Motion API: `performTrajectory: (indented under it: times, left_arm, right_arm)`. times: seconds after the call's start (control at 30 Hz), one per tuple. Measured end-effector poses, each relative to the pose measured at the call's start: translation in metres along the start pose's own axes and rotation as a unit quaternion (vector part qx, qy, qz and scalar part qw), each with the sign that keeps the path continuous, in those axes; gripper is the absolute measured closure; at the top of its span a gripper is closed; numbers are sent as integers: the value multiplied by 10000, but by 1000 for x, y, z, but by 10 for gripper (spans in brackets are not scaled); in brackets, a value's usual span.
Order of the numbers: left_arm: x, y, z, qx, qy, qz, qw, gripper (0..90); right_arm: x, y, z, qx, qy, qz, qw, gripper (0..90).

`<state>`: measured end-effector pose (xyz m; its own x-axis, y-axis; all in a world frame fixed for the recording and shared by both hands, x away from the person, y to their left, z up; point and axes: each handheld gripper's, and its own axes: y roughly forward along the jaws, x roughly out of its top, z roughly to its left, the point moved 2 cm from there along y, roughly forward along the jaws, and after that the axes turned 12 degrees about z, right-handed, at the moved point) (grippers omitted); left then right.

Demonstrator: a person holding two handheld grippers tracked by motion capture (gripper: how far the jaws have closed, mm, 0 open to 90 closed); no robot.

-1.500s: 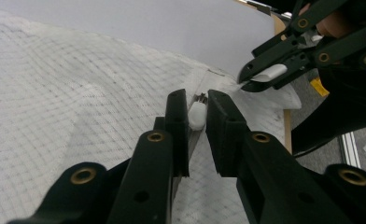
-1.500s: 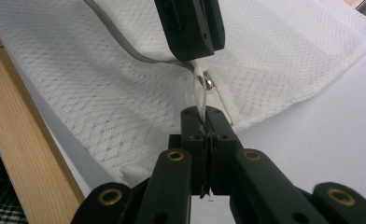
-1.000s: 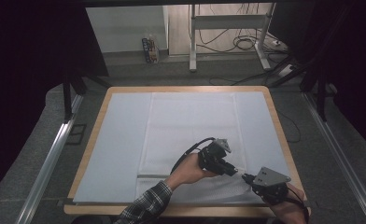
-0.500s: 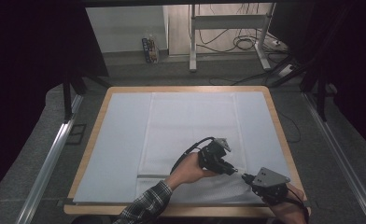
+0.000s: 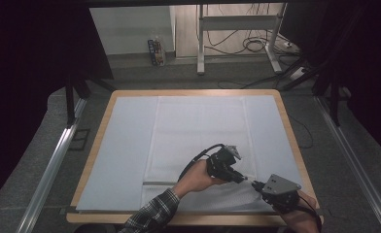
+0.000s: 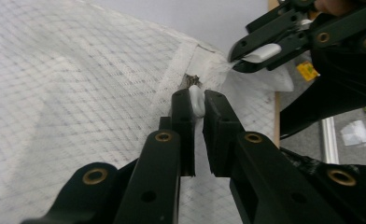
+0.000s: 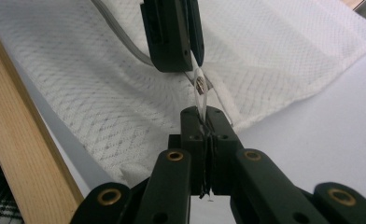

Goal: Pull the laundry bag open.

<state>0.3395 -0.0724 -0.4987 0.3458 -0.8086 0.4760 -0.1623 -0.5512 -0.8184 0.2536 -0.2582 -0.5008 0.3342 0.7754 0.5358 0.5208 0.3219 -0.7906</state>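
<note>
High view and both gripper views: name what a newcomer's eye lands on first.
The two black grippers meet nose to nose at the table's near right corner, the left gripper facing the right gripper. Both pinch small bits at the corner of a white mesh bag spread across the wood-rimmed table, with a zipper pull between them.

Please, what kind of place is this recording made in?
Probably a lab or workshop set up for recording, not a home. A wooden-edged table stands between metal floor rails, with dark curtains at the sides and loose cables under a metal-legged bench behind.
</note>
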Motion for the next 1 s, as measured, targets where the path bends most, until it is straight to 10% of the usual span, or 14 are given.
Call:
performTrajectory:
  times: [0.5, 0.73, 1.0]
  left_arm:
    - [-1, 2, 9, -471, -429, -97, 9979, 863]
    - [-1, 0, 6, -288, -285, -110, 9991, 873]
    - [-4, -7, 6, -212, -141, -255, 9994, 872]
  right_arm:
    - [0, 1, 2, -57, -121, 98, 9999, 864]
    - [0, 1, 2, -9, -78, 88, 9999, 858]
    - [-1, 1, -11, 214, 559, -96, 9982, 558]
